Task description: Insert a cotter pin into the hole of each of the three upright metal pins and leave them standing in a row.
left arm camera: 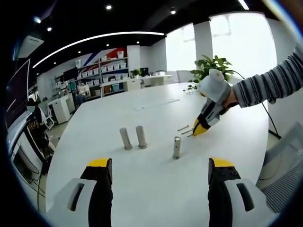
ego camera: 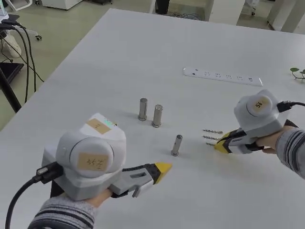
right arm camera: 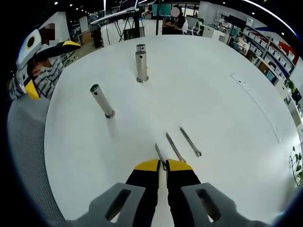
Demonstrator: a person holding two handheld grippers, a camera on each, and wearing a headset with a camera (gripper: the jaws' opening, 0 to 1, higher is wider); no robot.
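Three upright metal pins stand on the white table: two close together point(ego camera: 143, 109) point(ego camera: 157, 115) and one apart, nearer me point(ego camera: 177, 145). Three cotter pins point(ego camera: 212, 137) lie side by side to its right. My right gripper point(ego camera: 220, 143) lies low at their right ends. In the right gripper view its jaws point(right arm camera: 163, 165) are shut on the end of the nearest cotter pin point(right arm camera: 160, 155), which lies flat beside the other two point(right arm camera: 175, 147) point(right arm camera: 190, 141). My left gripper point(left arm camera: 160, 165) is wide open and holds nothing. It points at the lone pin point(left arm camera: 176, 147) from a short way back.
A white power strip point(ego camera: 222, 76) lies farther back on the table point(ego camera: 119, 47). A few plant leaves point(ego camera: 298, 72) show at the right edge. The table's left edge drops to the floor, where dark cables point(ego camera: 26, 47) hang.
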